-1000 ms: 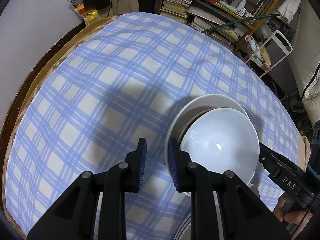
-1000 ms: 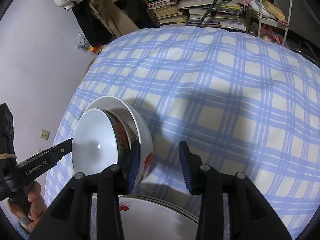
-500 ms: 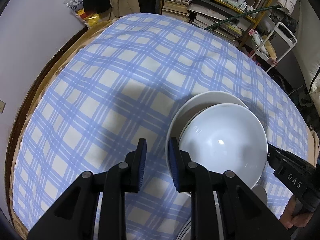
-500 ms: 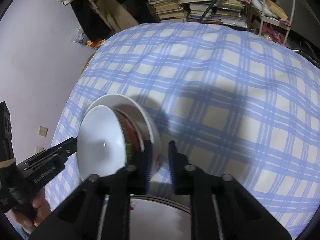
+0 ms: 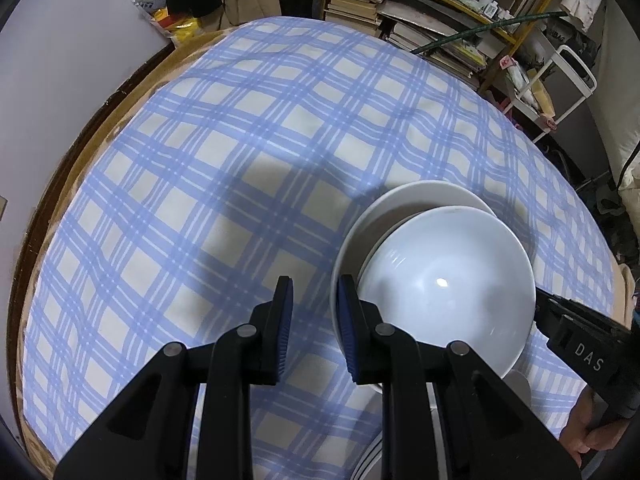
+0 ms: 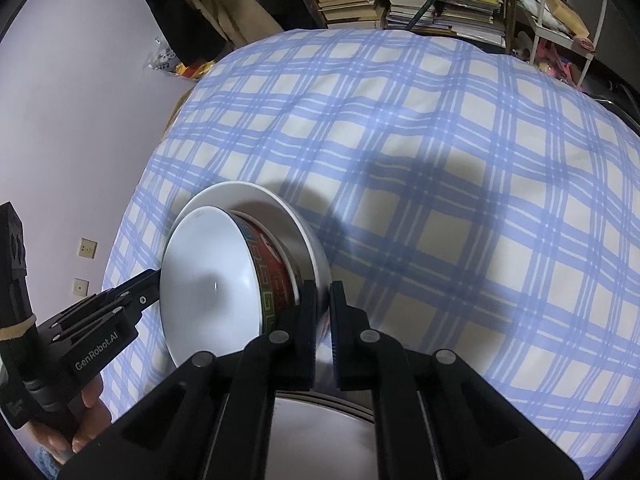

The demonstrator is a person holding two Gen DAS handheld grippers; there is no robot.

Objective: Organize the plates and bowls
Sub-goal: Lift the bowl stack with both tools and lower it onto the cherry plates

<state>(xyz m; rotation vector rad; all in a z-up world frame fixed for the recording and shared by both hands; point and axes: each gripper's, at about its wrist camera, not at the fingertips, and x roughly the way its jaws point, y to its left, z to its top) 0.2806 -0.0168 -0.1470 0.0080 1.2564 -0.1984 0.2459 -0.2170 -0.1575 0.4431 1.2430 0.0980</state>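
Over the checked tablecloth (image 6: 440, 184) we pinched the outer white bowl (image 6: 316, 264) by its rim in our right gripper (image 6: 323, 312), its jaws just closed, steadying the nested red-patterned bowl (image 6: 272, 280); our left gripper (image 5: 314, 320) stayed slightly parted, gripping nothing.

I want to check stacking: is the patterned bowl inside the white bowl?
Yes. The patterned bowl sits nested, tilted, inside the larger white bowl.
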